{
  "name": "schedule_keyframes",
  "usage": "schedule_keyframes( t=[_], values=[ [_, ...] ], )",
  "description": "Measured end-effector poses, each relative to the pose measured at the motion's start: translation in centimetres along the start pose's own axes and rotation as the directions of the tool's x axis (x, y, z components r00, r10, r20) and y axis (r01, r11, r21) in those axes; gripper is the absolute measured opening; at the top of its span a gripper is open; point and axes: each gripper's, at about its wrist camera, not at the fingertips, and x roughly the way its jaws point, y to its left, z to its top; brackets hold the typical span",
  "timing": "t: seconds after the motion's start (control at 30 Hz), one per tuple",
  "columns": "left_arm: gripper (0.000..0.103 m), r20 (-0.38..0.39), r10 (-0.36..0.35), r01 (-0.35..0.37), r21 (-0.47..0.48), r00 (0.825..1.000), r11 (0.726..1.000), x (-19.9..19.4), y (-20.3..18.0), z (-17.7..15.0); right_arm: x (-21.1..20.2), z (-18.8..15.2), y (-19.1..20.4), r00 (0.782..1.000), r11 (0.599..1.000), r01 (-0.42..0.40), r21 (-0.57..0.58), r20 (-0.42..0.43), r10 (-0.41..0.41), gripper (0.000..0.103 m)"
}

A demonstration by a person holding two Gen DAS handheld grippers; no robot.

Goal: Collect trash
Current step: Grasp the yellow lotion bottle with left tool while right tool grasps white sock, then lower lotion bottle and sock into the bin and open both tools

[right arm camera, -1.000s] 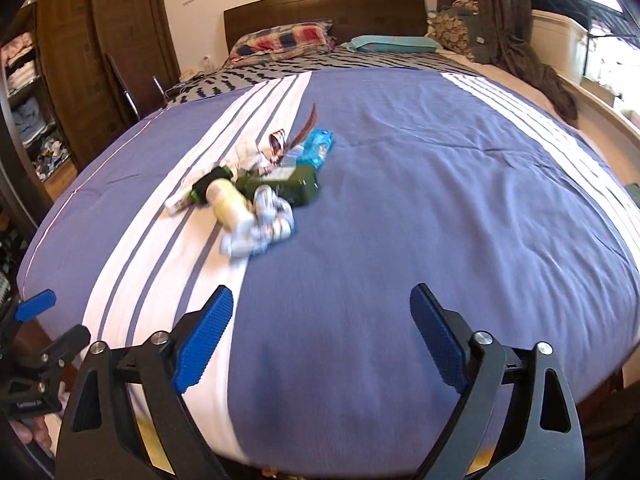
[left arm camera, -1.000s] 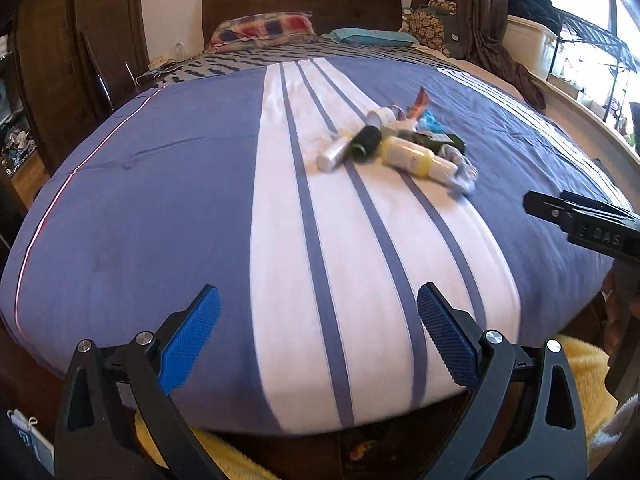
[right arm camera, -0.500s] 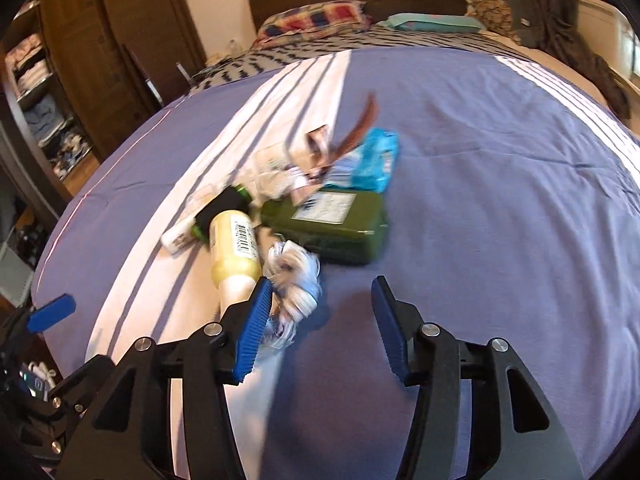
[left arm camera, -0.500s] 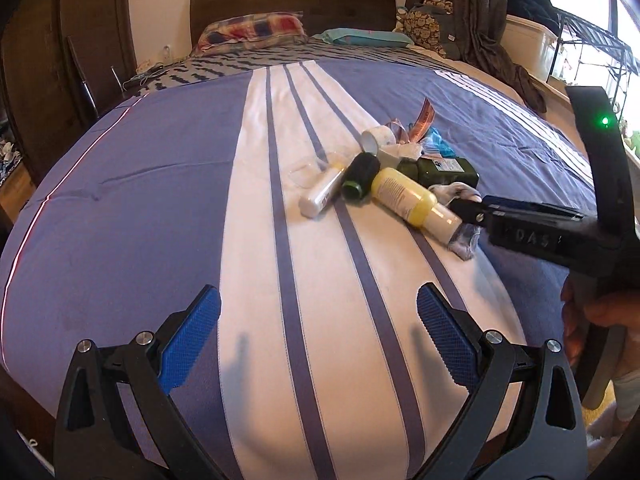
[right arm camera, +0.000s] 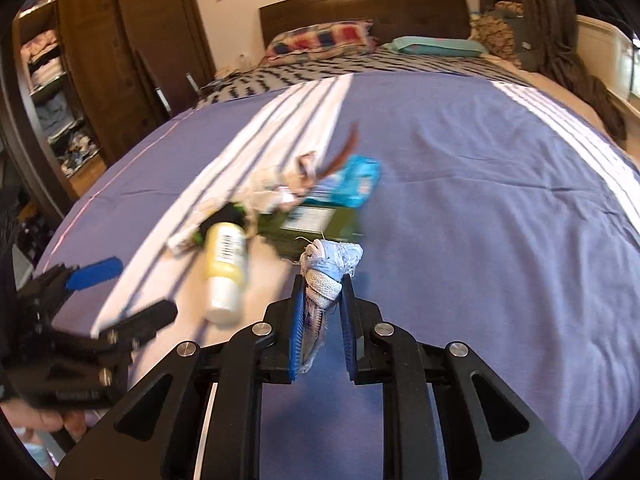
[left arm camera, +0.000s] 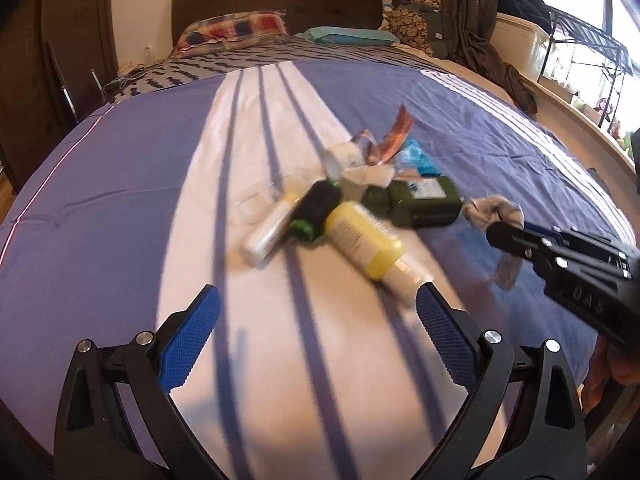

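A pile of trash lies on the blue and white striped bedspread [left arm camera: 120, 200]: a yellow bottle [left arm camera: 366, 242], a dark green bottle [left arm camera: 420, 200], a black tube [left arm camera: 316, 208], a white tube [left arm camera: 268, 232], a blue packet [right arm camera: 354, 182] and wrappers [left arm camera: 394, 136]. My right gripper [right arm camera: 322, 300] is shut on a crumpled white and pale blue rag [right arm camera: 330, 264], lifted just off the bed; it also shows in the left wrist view [left arm camera: 494, 210]. My left gripper [left arm camera: 316, 324] is open and empty, just in front of the yellow bottle.
The bed's dark headboard [left arm camera: 276, 0] and pillows [left arm camera: 236, 32] are at the far end. A wooden wardrobe [right arm camera: 120, 40] stands on the left. Curtains, a white bin [left arm camera: 524, 40] and a metal rack [left arm camera: 584, 48] stand on the right by the window.
My right gripper has closed on the rag and lifted it off the pile. My left gripper has moved forward, closer to the yellow bottle.
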Motion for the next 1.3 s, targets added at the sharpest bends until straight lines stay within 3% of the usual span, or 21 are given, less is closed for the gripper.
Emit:
schedule_keyframes(
  t=[0.17, 0.27, 0.37, 0.43, 0.6, 0.87, 1.03, 1.3],
  values=[
    [0.078, -0.039, -0.024, 0.024, 0.002, 0.999, 1.000, 2.7, -2.0, 1.4, -0.1, -0.7, -2.0, 1.000, 1.000, 0.014, 0.024, -0.003, -0.014, 0.018],
    [0.060, -0.090, -0.014, 0.015, 0.007, 0.996, 1.000, 4.8, -2.9, 1.8, 0.0, -0.8, -2.2, 1.000, 0.999, 0.013, 0.030, -0.004, -0.013, 0.018],
    [0.050, -0.095, -0.011, 0.011, -0.003, 0.995, 1.000, 5.5, -3.1, 1.6, -0.2, -1.1, -2.3, 1.000, 0.999, 0.014, 0.034, -0.004, -0.014, 0.018],
    [0.031, -0.094, -0.023, 0.023, -0.004, 0.995, 1.000, 4.9, -3.1, 1.3, -0.5, -1.3, -2.4, 1.000, 0.999, 0.015, 0.042, -0.004, -0.015, 0.018],
    [0.031, -0.085, -0.056, 0.056, 0.007, 0.995, 0.998, 2.2, -2.6, -1.0, -1.9, -2.2, -1.6, 1.000, 0.999, 0.013, 0.042, 0.006, -0.013, 0.018],
    [0.031, -0.019, -0.104, 0.104, 0.007, 0.994, 0.995, -5.2, -1.2, -7.5, -5.9, -5.7, 1.8, 0.999, 0.999, 0.035, 0.038, 0.035, -0.036, 0.018],
    [0.031, 0.023, -0.104, 0.104, -0.008, 0.994, 0.995, -10.0, -0.7, -10.8, -8.8, -8.4, 3.9, 0.999, 0.999, 0.000, 0.047, 0.051, -0.002, 0.018],
    [0.031, 0.027, -0.128, 0.129, -0.036, 0.991, 0.991, -13.7, -0.5, -17.0, -12.5, -13.4, 6.9, 0.998, 0.998, -0.059, 0.019, 0.032, 0.058, 0.018]
  ],
)
